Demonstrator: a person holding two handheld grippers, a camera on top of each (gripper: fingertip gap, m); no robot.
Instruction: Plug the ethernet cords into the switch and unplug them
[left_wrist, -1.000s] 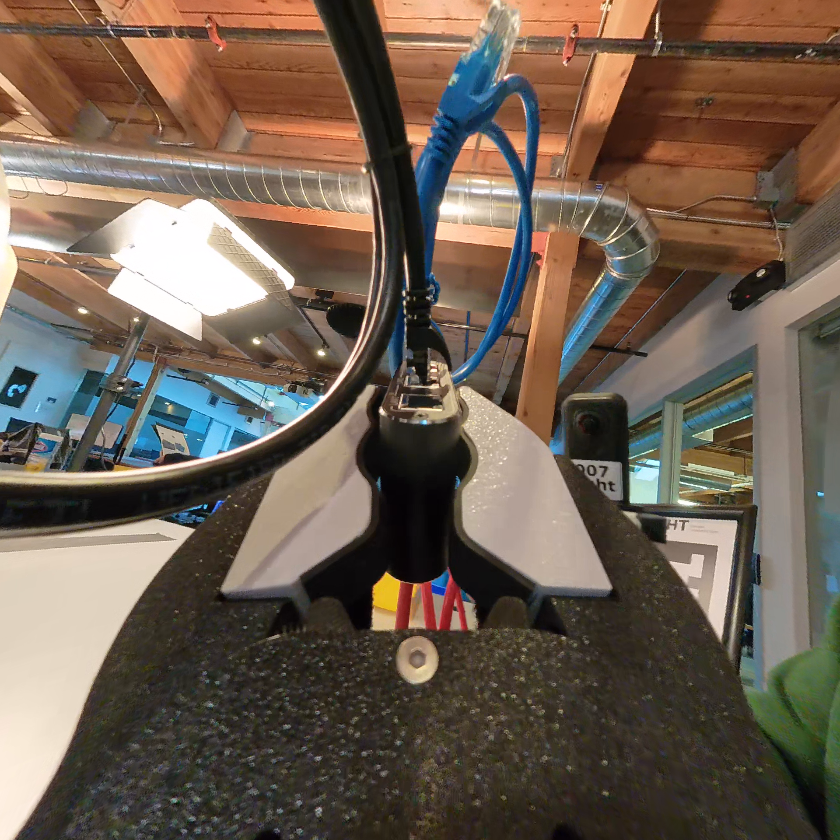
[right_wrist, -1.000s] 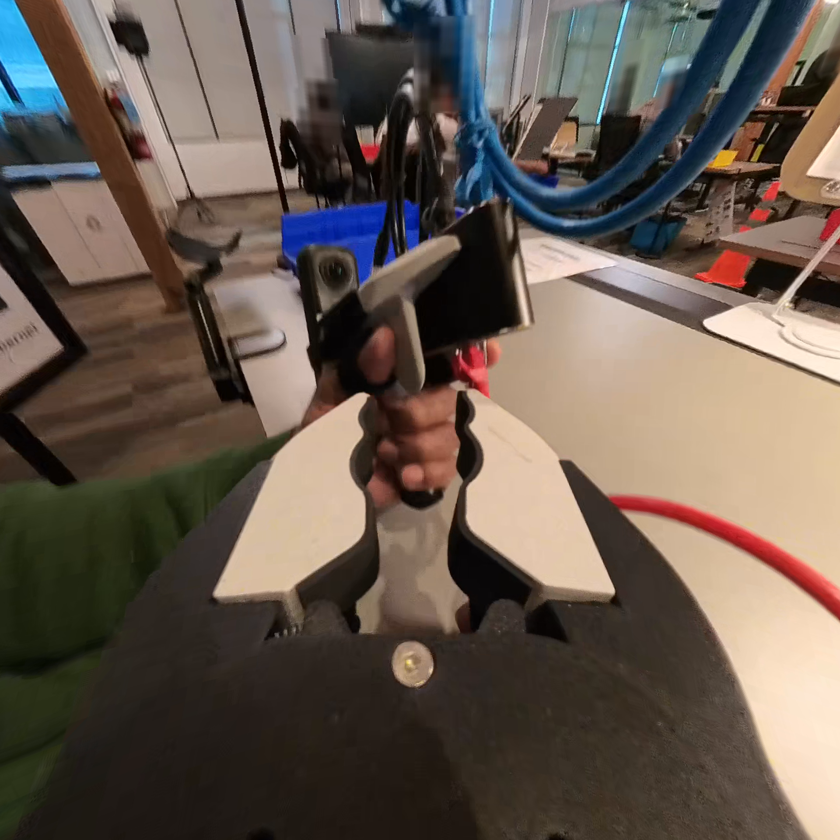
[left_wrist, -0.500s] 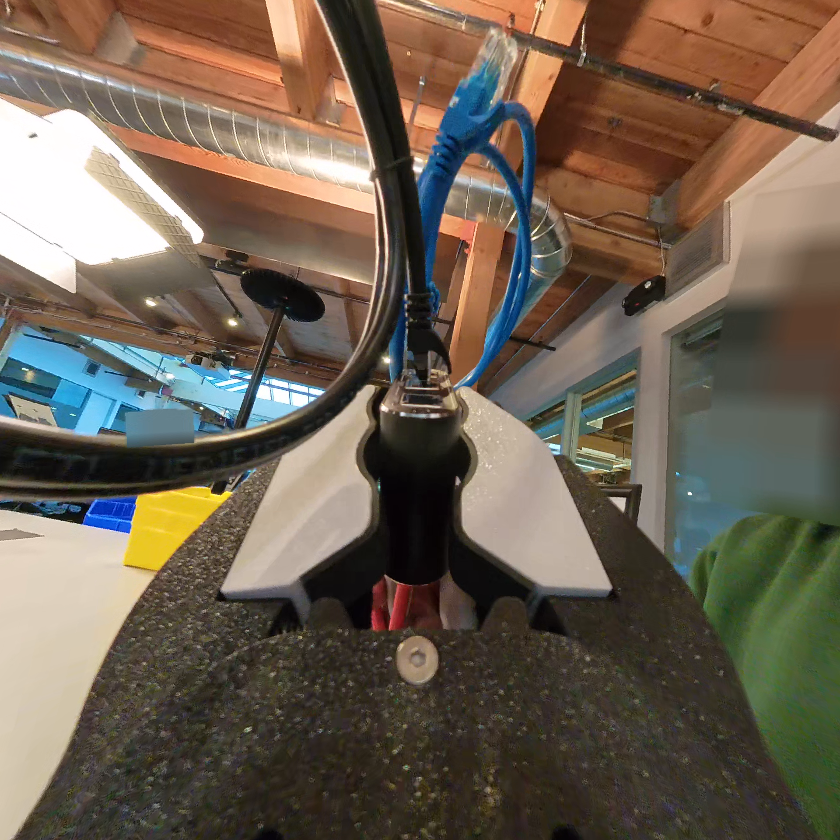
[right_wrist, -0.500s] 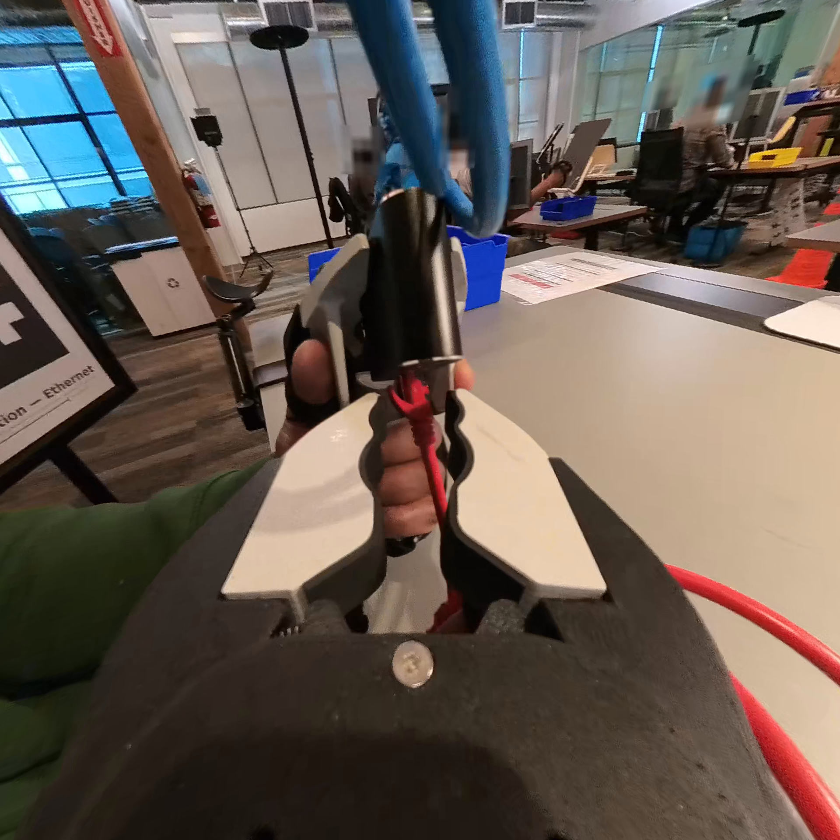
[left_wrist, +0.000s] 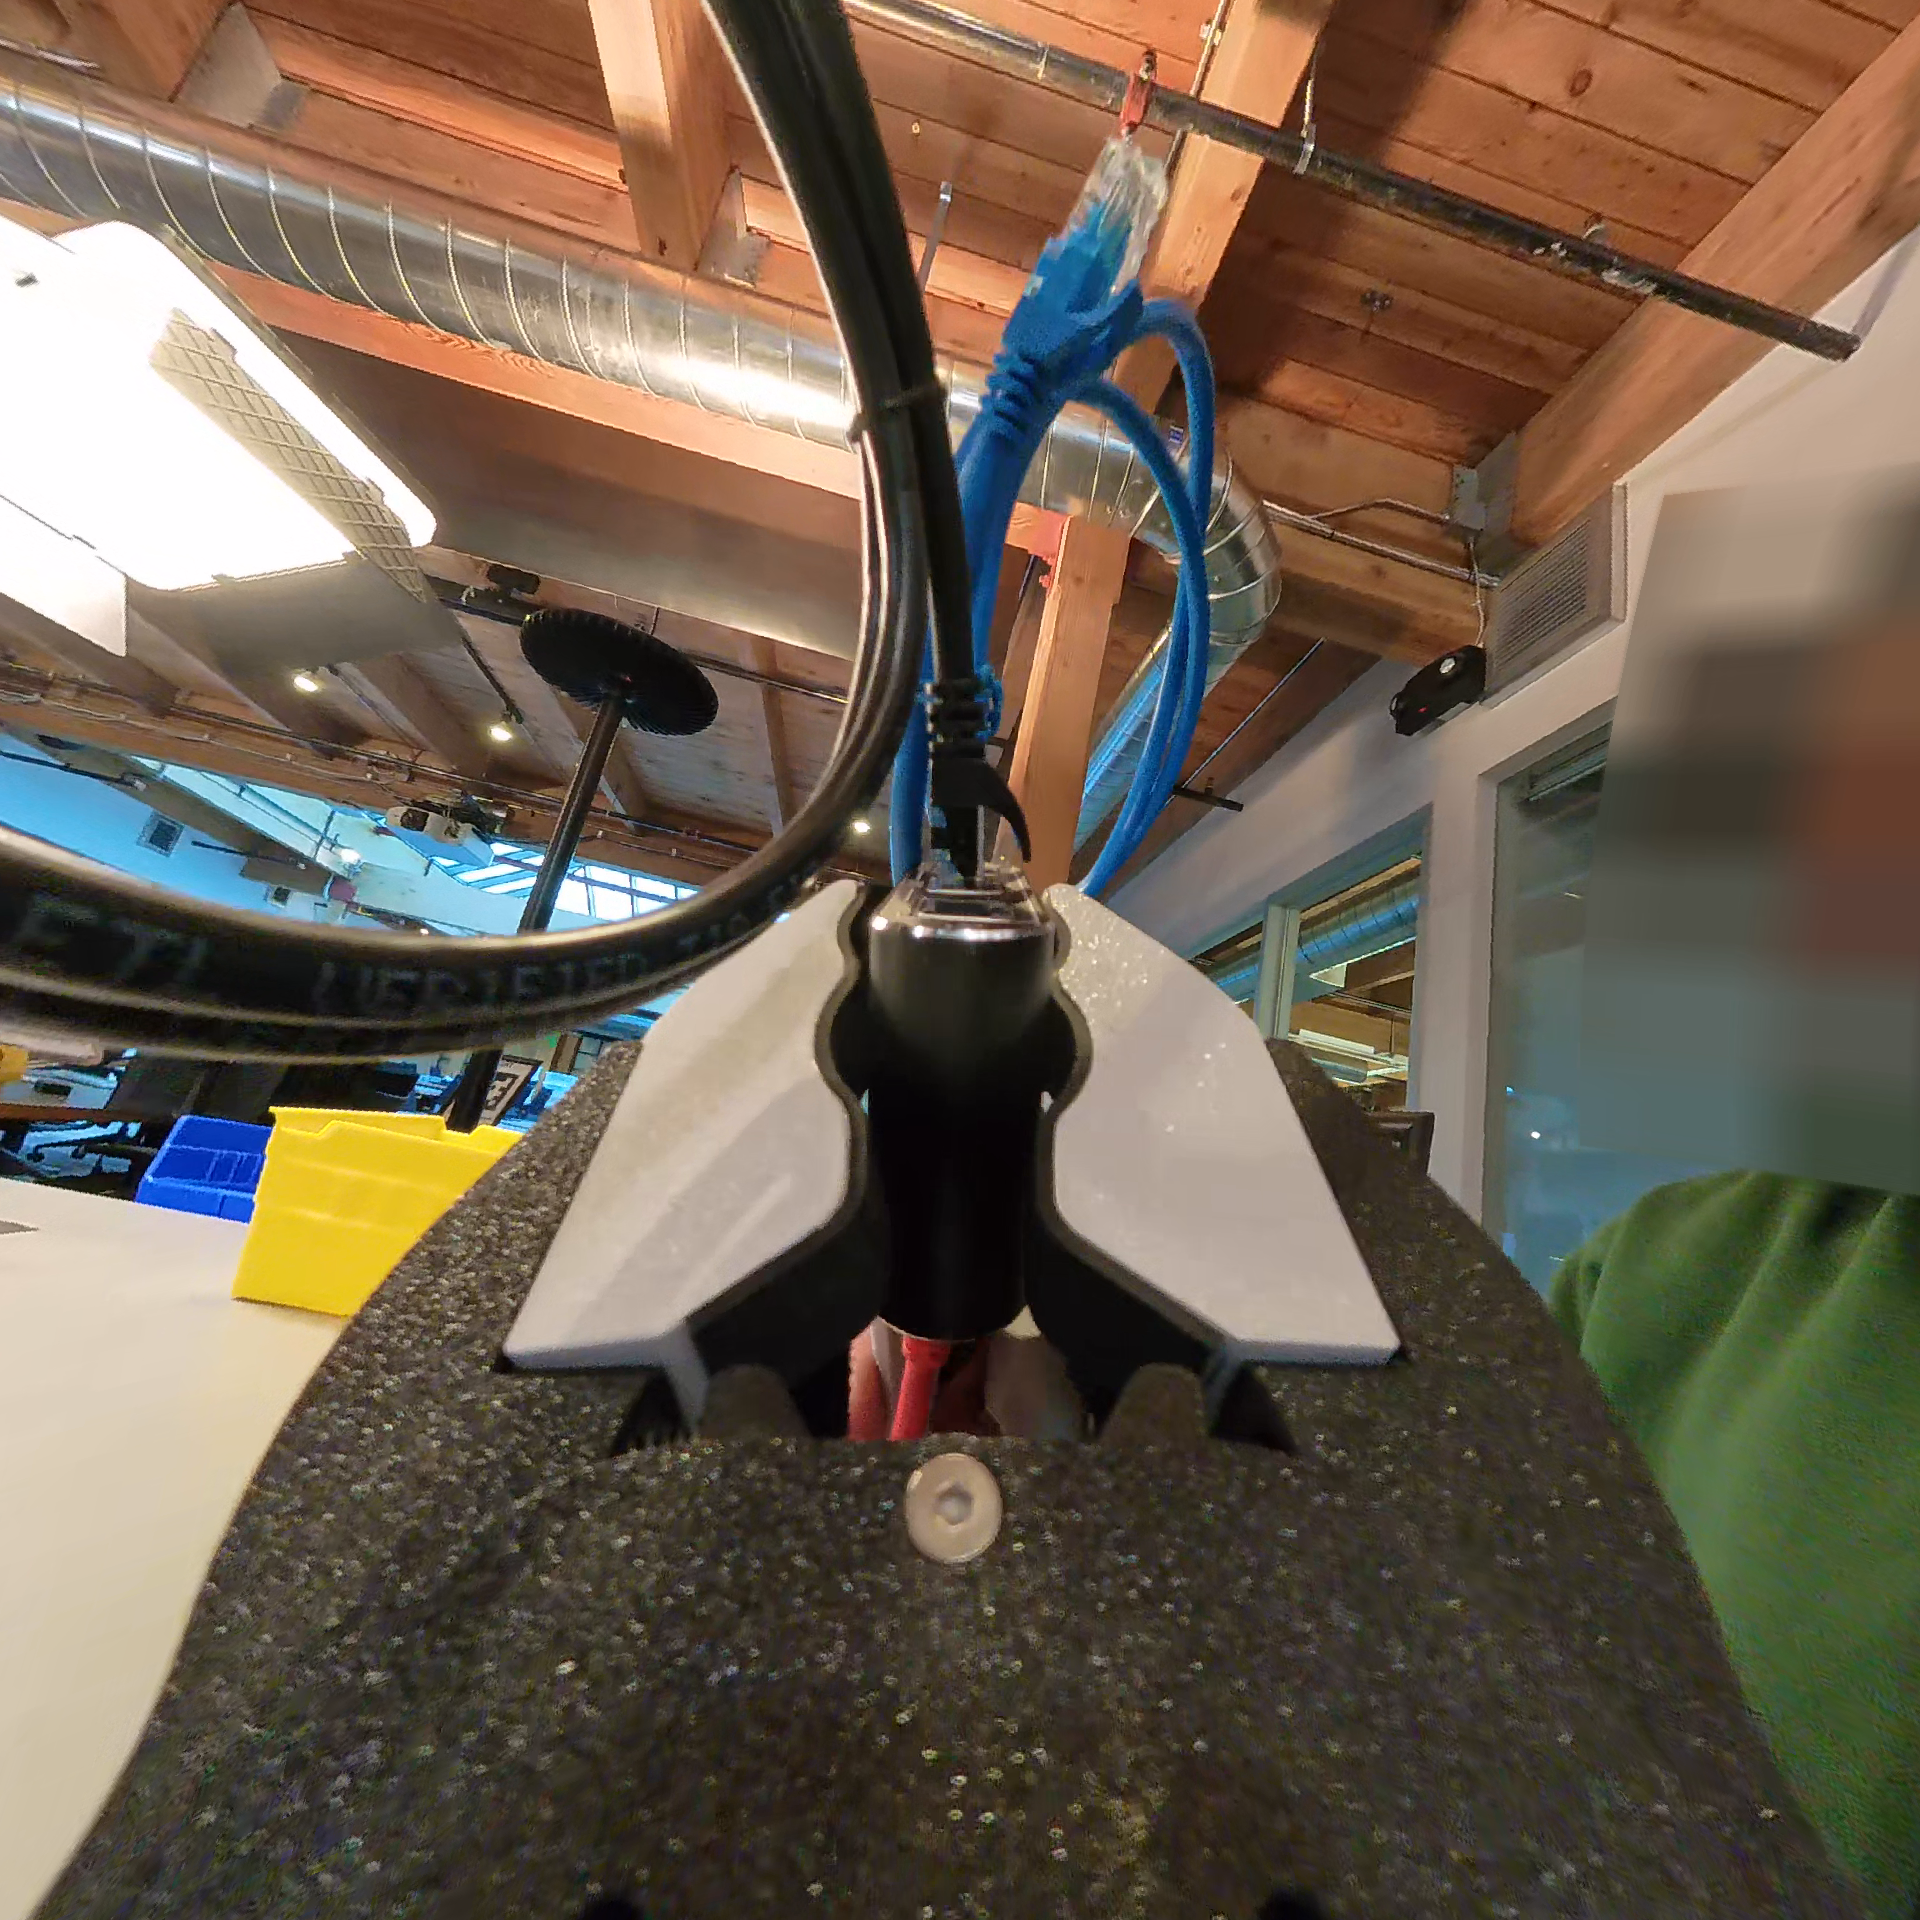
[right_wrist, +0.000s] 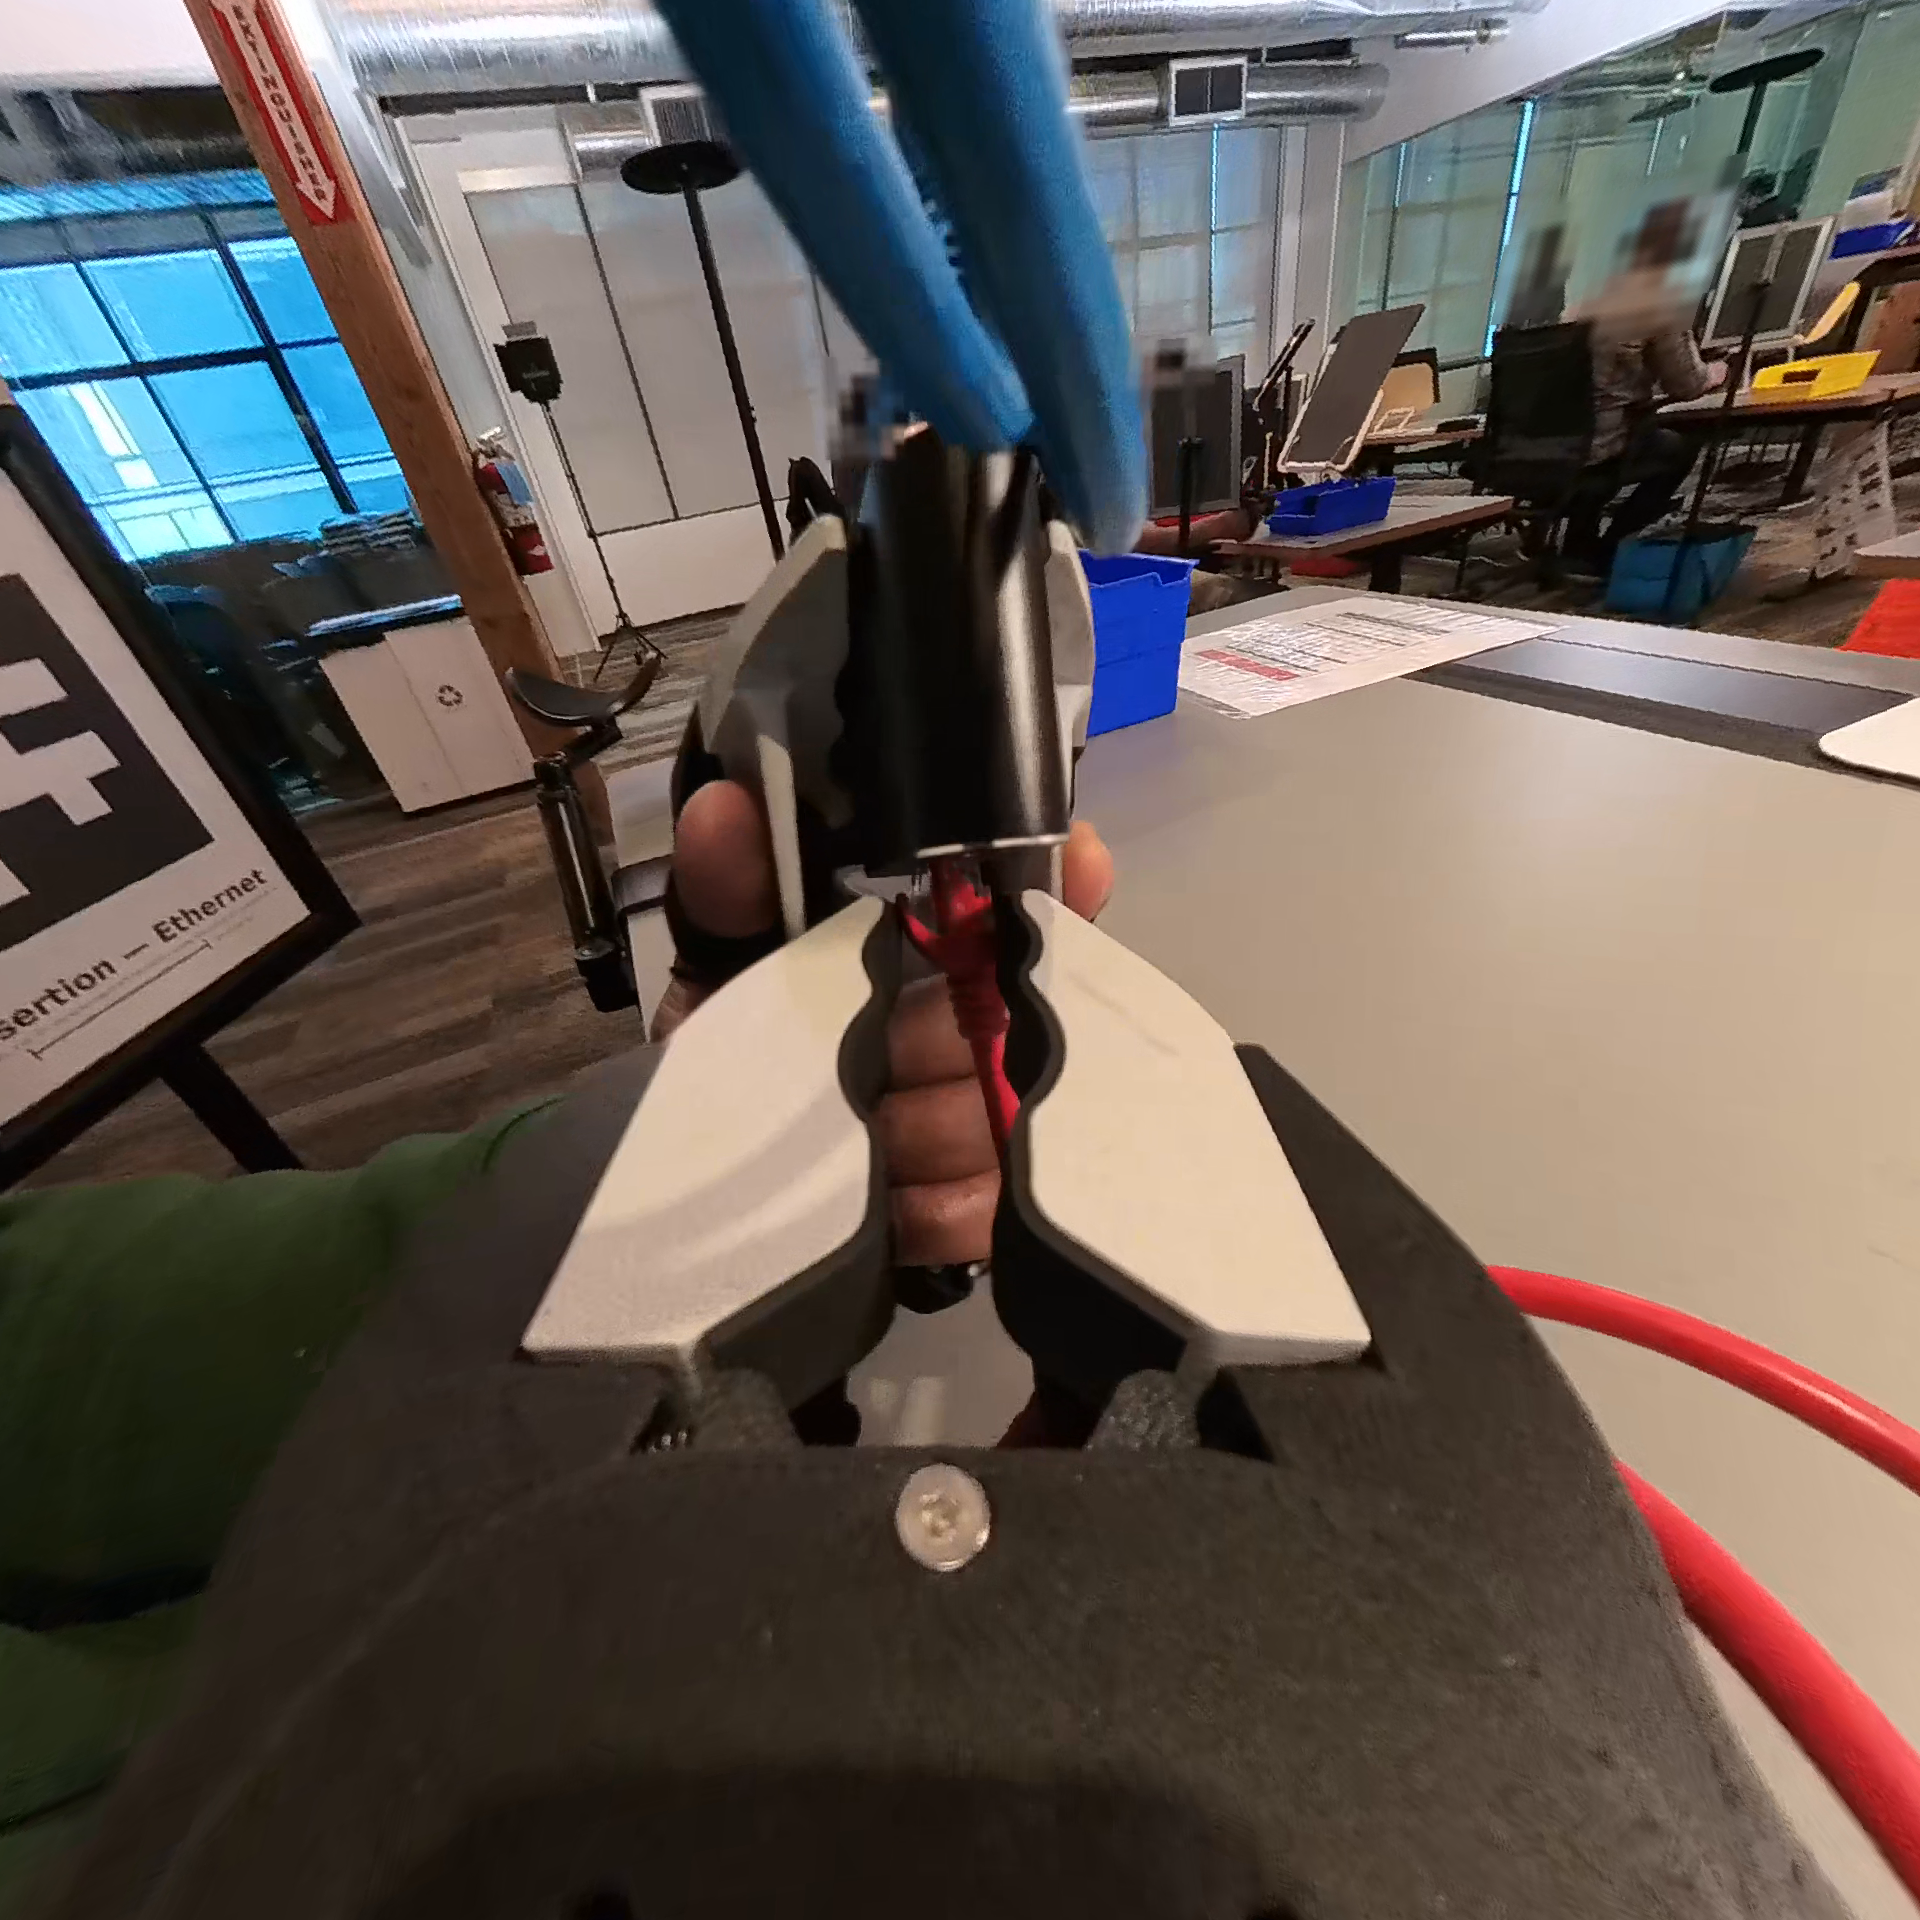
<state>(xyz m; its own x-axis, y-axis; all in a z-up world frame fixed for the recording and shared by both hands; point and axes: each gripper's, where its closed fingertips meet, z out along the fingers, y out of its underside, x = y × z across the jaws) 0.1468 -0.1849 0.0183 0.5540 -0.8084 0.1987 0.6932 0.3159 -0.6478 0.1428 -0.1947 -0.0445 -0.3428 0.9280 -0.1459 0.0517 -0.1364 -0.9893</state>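
Note:
My left gripper (left_wrist: 956, 914) is shut on the black switch (left_wrist: 956, 1039) and holds it upright in the air. A black ethernet cord (left_wrist: 961, 790) is plugged into its top. A blue cord (left_wrist: 1081, 270) hangs bundled above, its plug free. The right wrist view shows the switch (right_wrist: 956, 675) from below, with a red plug (right_wrist: 961, 925) seated in its underside. My right gripper (right_wrist: 951, 920) has its fingertips around that red plug. The jaws are narrow, but a slit still shows beside the plug. The red cord (right_wrist: 1766, 1382) loops over the grey table (right_wrist: 1455, 935).
A yellow bin (left_wrist: 353, 1205) and a blue bin (left_wrist: 197, 1174) stand on the table at the left. A framed sign (right_wrist: 104, 831) stands left of the table, with a blue bin (right_wrist: 1132, 644) and a printed sheet (right_wrist: 1351, 644) farther off. A green sleeve (right_wrist: 208, 1351) is close by. The gap from one gripper's tips to the other's is roughly 6 cm.
My right gripper has moved up under the switch and its jaws have narrowed around the red plug. The left gripper has turned the switch while keeping hold of it.

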